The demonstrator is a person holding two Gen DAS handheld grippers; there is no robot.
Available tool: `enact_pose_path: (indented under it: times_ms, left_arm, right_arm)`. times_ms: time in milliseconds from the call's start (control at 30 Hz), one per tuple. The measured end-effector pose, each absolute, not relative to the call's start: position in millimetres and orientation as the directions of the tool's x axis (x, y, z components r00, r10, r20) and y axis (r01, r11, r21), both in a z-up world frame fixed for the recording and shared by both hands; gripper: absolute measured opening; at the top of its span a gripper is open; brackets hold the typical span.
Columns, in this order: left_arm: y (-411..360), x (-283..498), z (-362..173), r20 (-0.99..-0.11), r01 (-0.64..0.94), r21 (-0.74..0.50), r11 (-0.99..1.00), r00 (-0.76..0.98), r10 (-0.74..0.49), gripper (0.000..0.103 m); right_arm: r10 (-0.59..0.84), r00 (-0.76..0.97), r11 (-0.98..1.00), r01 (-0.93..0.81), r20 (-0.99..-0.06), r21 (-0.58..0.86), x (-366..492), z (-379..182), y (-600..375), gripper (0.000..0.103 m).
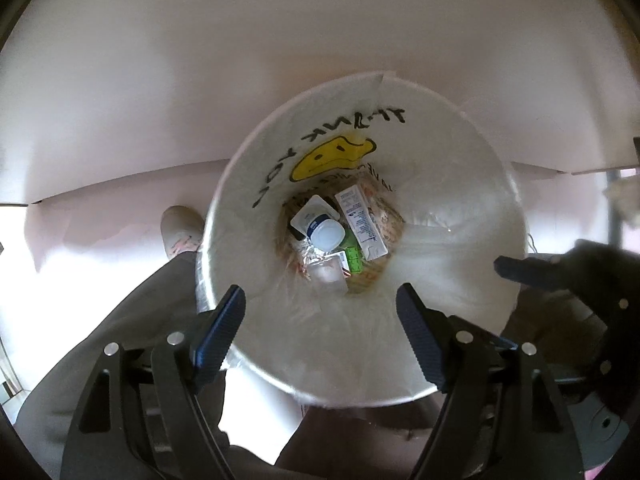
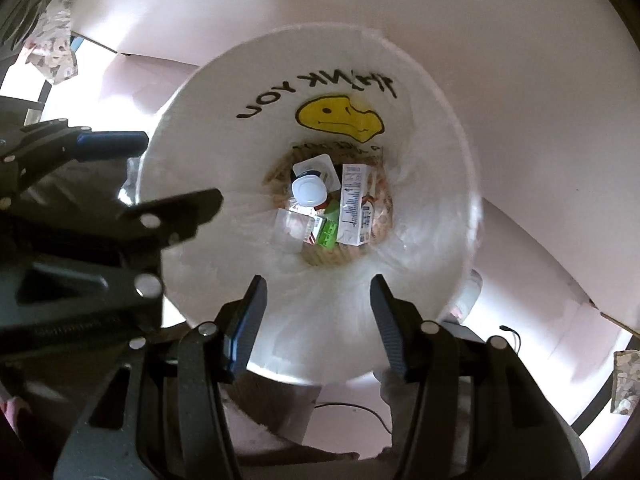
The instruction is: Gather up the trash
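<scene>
A round bin lined with a white bag (image 1: pixel 460 200) (image 2: pixel 432 168), printed with a yellow smiley and "THANK YOU", stands straight below both grippers. At its bottom lie a white carton (image 1: pixel 362 224) (image 2: pixel 354 208), a white lidded cup (image 1: pixel 328 234) (image 2: pixel 308 190), a green packet (image 1: pixel 354 258) (image 2: pixel 328 228) and a clear plastic piece (image 1: pixel 326 276) (image 2: pixel 292 226). My left gripper (image 1: pixel 320 291) hangs over the bin's near rim, open with nothing between its fingers. My right gripper (image 2: pixel 318 280) also points down over the rim, open and holding nothing. Each wrist view also shows the other gripper (image 2: pixel 176 168) at the bin's side.
A person's shoe (image 1: pixel 182 228) and dark trouser leg (image 1: pixel 132 320) stand against the bin's left side. White panels (image 1: pixel 280 60) rise behind the bin. A thin cable (image 2: pixel 360 408) lies on the floor, and patterned cloth (image 2: pixel 56 48) hangs at the upper left.
</scene>
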State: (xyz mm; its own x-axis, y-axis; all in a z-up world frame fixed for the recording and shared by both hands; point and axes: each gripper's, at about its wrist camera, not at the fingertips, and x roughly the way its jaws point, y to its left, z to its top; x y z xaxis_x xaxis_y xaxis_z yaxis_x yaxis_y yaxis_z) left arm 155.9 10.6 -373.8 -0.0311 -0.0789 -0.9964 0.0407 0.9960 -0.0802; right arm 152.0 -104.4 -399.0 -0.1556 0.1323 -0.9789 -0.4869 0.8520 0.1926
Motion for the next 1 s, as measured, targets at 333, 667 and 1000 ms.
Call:
enact_pose_path:
  times_ms: [333,667,1000]
  left_arm:
    - [18.0,131.6,-261.7,-0.968,0.125,0.012,0.992,0.249,-0.019,0.080]
    - [16.3,85.8,-137.7,-0.855,0.136,0.090,0.987,0.518,0.007,0.088]
    - [1.1,30.9,-67.0,-0.736,0.152,0.156,0.976,0.677,0.012,0.094]
  right_arm:
    - [0.149,0.072,0.833,-0.547,-0.986,0.086,129.9,-292.6,-116.8,0.055]
    - [0.216,0.323,0.856,-0.517,-0.922,0.020,100.7,-161.0,-144.9,0.066]
    - [0.229,0.495,0.887,-0.460,-0.838,-0.029,53.3,-87.9,-162.7,0.079]
